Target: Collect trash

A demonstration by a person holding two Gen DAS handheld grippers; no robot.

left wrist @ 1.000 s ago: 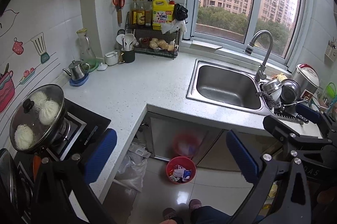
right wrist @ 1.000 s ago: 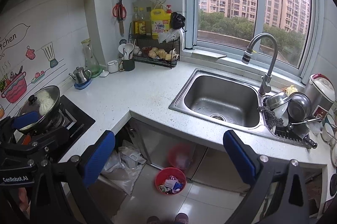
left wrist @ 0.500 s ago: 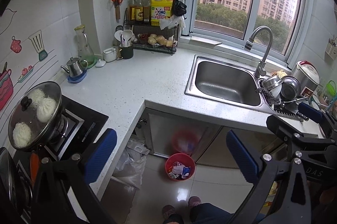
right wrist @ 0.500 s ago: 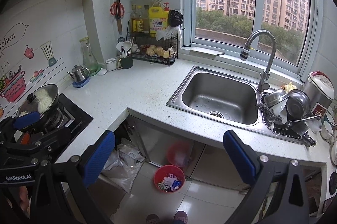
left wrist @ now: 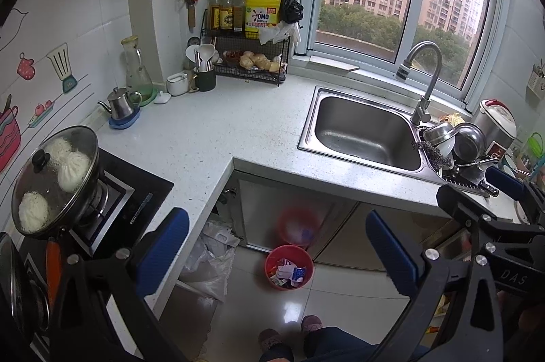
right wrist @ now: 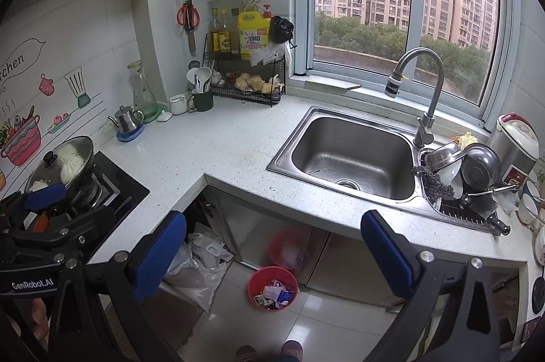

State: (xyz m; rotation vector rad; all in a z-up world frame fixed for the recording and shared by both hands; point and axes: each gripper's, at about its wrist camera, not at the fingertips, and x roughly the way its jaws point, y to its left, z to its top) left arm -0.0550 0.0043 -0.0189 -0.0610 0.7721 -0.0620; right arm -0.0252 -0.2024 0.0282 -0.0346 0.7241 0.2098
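A small red trash bin (left wrist: pixel 289 266) holding several wrappers stands on the tiled floor in front of the under-counter cabinet; it also shows in the right wrist view (right wrist: pixel 272 288). My left gripper (left wrist: pixel 276 248) is open and empty, held high above the floor and counter. My right gripper (right wrist: pixel 273 248) is open and empty at a similar height. Each gripper shows at the edge of the other's view. No loose trash shows on the white counter (left wrist: pixel 218 137).
A steel sink (left wrist: pixel 366 132) with a tall tap (left wrist: pixel 422 79) is at right, with piled bowls (left wrist: pixel 456 140) beside it. A lidded pan of buns (left wrist: pixel 54 178) sits on the stove at left. A wire rack (left wrist: pixel 248 55), kettle (left wrist: pixel 121 105) and plastic bag (left wrist: pixel 207 263) are around.
Both views have pulled back and up slightly, so the counter and bin sit a little lower in frame. Both grippers stayed open.
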